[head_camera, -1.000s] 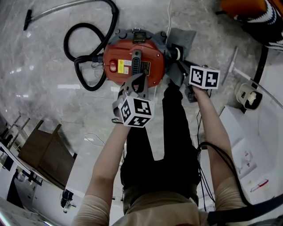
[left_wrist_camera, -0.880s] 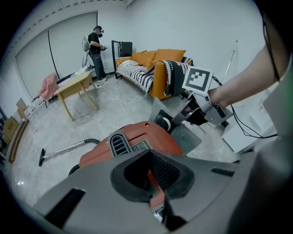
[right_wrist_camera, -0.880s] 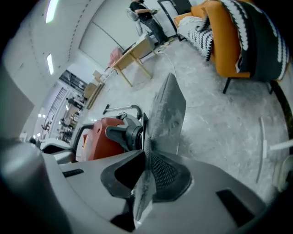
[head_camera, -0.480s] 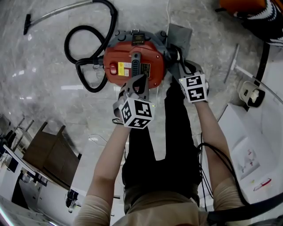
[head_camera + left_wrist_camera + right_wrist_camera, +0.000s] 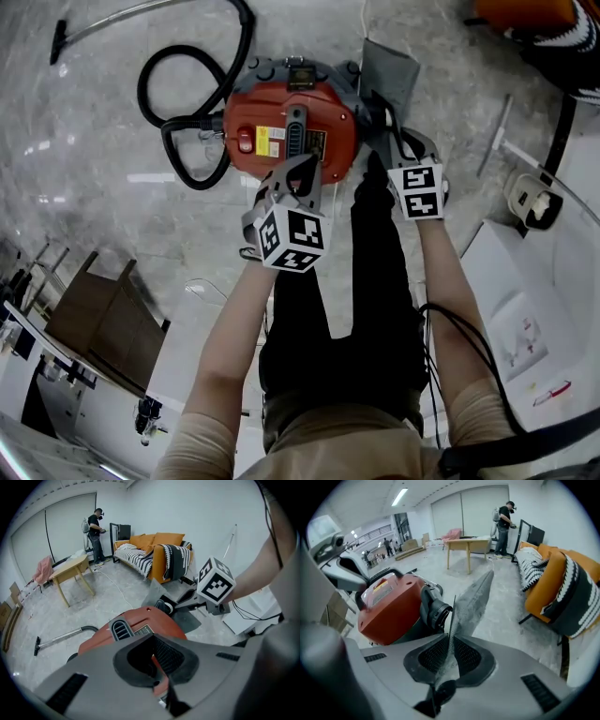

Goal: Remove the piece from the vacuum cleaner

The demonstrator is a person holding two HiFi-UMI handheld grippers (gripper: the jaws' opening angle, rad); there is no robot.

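The red vacuum cleaner [image 5: 281, 122] stands on the marble floor in front of my legs. Its black hose [image 5: 202, 94] loops away to the left. A flat grey piece [image 5: 389, 67] sticks out at the vacuum's right side, beside a black round port [image 5: 436, 611]. My right gripper [image 5: 382, 124] is shut on the near edge of the grey piece [image 5: 471, 604]. Its jaws have just been closing further, with the piece between them. My left gripper [image 5: 300, 175] is at the vacuum's near rim. Its pads [image 5: 168, 656] stand almost together with a red strip of the vacuum [image 5: 136, 630] between them.
An orange sofa [image 5: 553, 583] with a striped blanket stands to the right. A wooden table [image 5: 466, 545] and a standing person [image 5: 96, 531] are farther off. White boxes [image 5: 525, 281] and cables lie at my right. Brown cardboard [image 5: 94, 319] lies at the lower left.
My right gripper has rolled, and its marker cube has come nearer to me while the grey piece stays between its jaws. The left gripper has stayed at the vacuum's rim.
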